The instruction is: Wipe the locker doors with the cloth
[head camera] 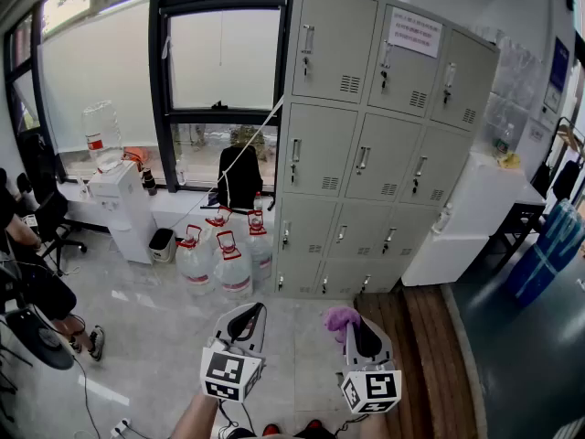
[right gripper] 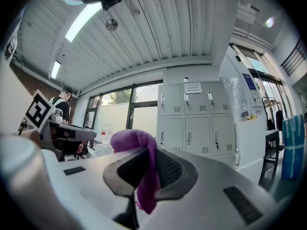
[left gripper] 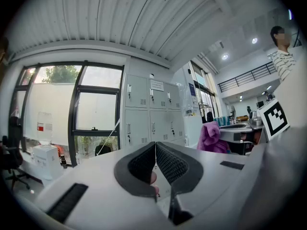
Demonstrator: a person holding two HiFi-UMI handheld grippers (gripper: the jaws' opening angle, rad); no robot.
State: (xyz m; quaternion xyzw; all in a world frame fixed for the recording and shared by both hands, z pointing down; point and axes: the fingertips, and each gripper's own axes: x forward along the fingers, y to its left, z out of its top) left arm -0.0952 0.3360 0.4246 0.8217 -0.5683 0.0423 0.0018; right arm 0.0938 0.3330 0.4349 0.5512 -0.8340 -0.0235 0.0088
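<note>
Right gripper (right gripper: 147, 152) clamps purple cloth (right gripper: 130, 140); left gripper (left gripper: 155, 150) has jaws pressed together.
Lockers (head camera: 366, 144) well ahead of both jaws; door notice (head camera: 414, 31) unreadable.

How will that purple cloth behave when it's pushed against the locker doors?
Probably floppy: the purple cloth bunches above the right gripper and droops below it. Likely light and soft, so it should flatten against the locker doors rather than scratch them.

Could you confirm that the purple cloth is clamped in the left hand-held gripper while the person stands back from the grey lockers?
Not quite: the purple cloth is clamped in the right hand-held gripper, as the right gripper view shows. The left hand-held gripper is shut with nothing between its jaws. The person does stand back from the grey lockers.
</note>
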